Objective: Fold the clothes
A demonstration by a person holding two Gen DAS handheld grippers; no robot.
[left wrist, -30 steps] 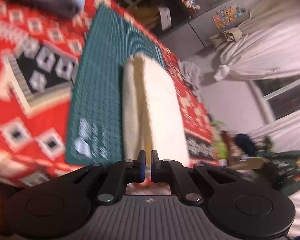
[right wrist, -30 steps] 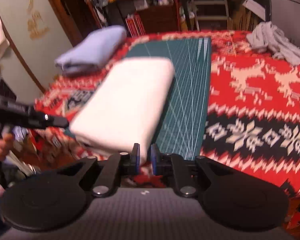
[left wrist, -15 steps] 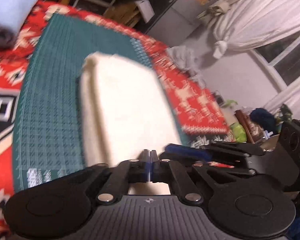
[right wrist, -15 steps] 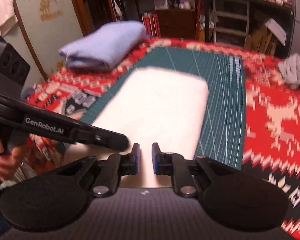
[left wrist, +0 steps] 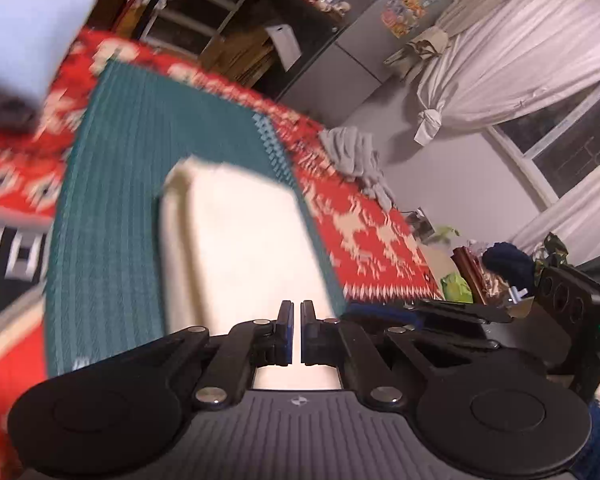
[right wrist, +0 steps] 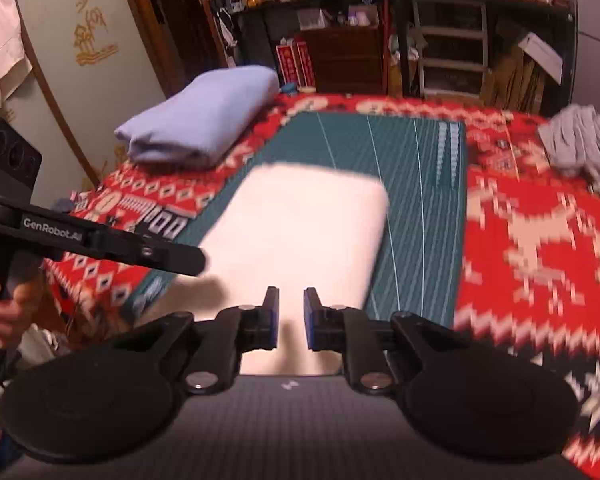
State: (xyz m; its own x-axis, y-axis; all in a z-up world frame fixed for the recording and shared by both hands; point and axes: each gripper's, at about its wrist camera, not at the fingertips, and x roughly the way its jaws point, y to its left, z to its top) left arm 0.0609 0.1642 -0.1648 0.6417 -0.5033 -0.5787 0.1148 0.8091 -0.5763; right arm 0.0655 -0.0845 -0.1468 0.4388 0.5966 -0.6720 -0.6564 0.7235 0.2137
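Red patterned surface (right wrist: 540, 240) carries a green mat (right wrist: 416, 168). On the mat, a folded cream garment (right wrist: 300, 224) runs lengthwise away from both claws: right claw (right wrist: 291, 318) parted, left claw (left wrist: 296, 332) narrowly parted, neither clamping it.

On the side of my left gripper (right wrist: 100, 240), seen from my right wrist, I read "GenRobot.AI" in white. Gold characters on the pale wall panel (right wrist: 88, 36) stay illegible to me.
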